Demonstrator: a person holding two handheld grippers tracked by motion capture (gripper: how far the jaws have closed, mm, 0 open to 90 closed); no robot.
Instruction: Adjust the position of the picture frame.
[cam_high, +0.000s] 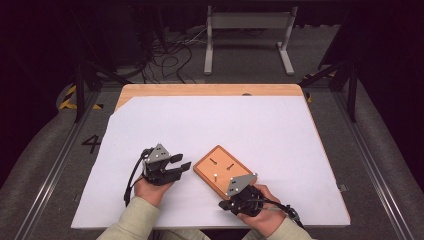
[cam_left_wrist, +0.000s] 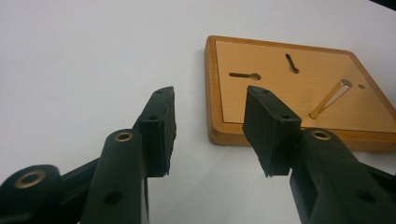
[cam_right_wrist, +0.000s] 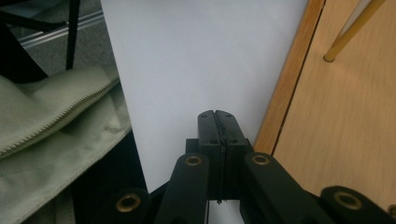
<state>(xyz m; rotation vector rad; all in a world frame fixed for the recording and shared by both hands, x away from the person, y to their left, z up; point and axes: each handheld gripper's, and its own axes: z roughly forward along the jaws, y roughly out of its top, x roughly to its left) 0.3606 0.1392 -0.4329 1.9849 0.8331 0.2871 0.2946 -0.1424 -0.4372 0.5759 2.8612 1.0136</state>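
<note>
White paper covers the table (cam_high: 150, 91), with a wooden peg board (cam_high: 210, 171) near its front edge carrying one upright brass peg (cam_left_wrist: 330, 97). Left gripper (cam_high: 181, 166), jaws spread and empty, points at the board just to its right. Right gripper (cam_right_wrist: 218, 122), jaws pressed together on nothing, sits touching or nearly touching the board's near corner.

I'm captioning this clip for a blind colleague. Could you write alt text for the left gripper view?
The left tool is open just above white paper, its two black jaws pointing at a wooden board. The board has two keyhole-shaped slots and one brass peg standing in it.
</note>
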